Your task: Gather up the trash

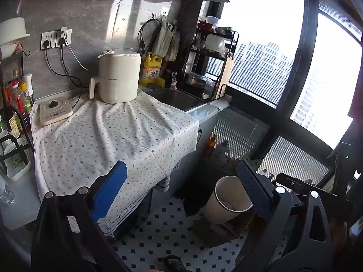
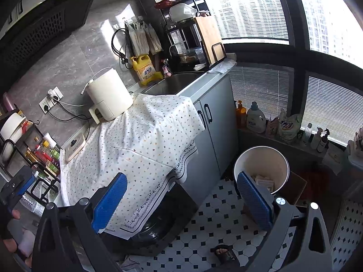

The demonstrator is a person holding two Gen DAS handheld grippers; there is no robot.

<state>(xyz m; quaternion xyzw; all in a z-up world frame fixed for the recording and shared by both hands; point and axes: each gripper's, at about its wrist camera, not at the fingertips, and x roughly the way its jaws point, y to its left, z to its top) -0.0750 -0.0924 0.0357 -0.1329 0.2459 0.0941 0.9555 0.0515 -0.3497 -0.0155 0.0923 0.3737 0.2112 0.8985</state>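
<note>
A white trash bin stands on the tiled floor beside the counter; in the right wrist view the bin shows some paper trash inside. My left gripper is open and empty, held above the front edge of the cloth-covered counter. My right gripper is open and empty, hanging over the floor between the counter and the bin, with its right finger in front of the bin's rim. No trash shows on the cloth.
A white air fryer and a small white appliance sit on the cloth. A sink, a yellow detergent jug and a dish rack are behind. A bottle rack stands left. Bottles line the window ledge. A sandalled foot stands below.
</note>
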